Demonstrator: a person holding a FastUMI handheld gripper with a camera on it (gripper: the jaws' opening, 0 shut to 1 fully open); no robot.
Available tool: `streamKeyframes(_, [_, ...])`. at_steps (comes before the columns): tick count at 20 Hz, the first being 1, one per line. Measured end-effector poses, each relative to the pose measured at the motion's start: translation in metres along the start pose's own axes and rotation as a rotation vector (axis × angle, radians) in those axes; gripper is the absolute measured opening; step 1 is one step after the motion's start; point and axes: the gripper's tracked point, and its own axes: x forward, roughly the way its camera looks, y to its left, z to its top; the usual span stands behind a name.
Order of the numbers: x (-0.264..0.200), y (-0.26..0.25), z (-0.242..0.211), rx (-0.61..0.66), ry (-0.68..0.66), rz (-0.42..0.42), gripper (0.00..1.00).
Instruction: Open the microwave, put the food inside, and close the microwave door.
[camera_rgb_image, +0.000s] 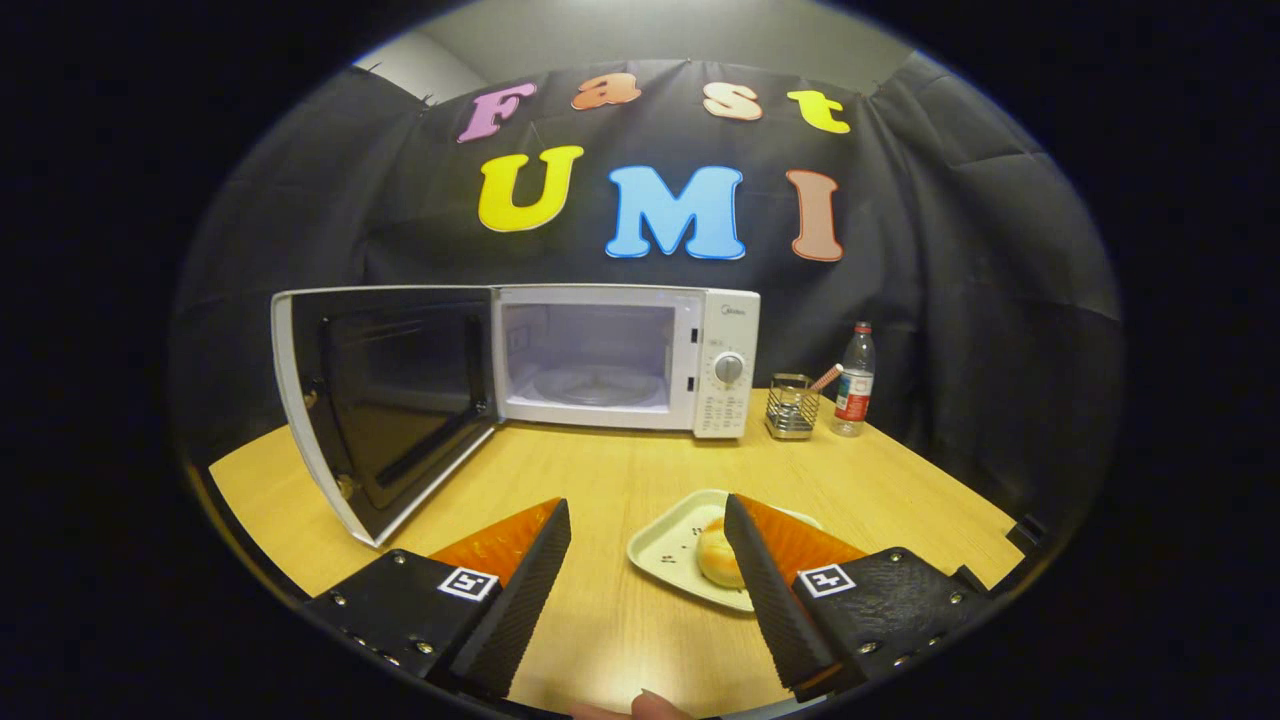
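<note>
1. Microwave (620, 360) stands with its door (385, 410) swung wide; opening looks done.
2. Tongs (648, 540) gape wide, holding nothing.
3. Bun (718, 558) lies on plate (665, 545), beside one finger.
4. Next: straddle bun, squeeze, lift.

Tool (648, 518) agape over table (600, 480), bun (716, 558) seemingly beside right finger, microwave (620, 358) door open.

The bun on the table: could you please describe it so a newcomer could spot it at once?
Start at the white microwave, its door swung open, on the wooden table. Nearer, just ahead of the open hand-held gripper, lies a pale plate. The bun is the round golden lump on it, partly behind one finger.
</note>
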Motion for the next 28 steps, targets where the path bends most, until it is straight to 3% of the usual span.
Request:
streamKeyframes(9, [0.044,-0.053,-0.05,0.091,0.24,-0.01,0.94])
streamKeyframes(15, [0.074,-0.058,-0.075,0.035,0.367,-0.035,0.94])
streamKeyframes(18, [0.078,-0.059,-0.073,0.048,0.364,-0.041,0.92])
streamKeyframes(21, [0.077,-0.057,-0.066,0.071,0.304,-0.004,0.74])
streamKeyframes(28, [0.07,-0.027,-0.011,0.128,0.12,0.167,0.73])
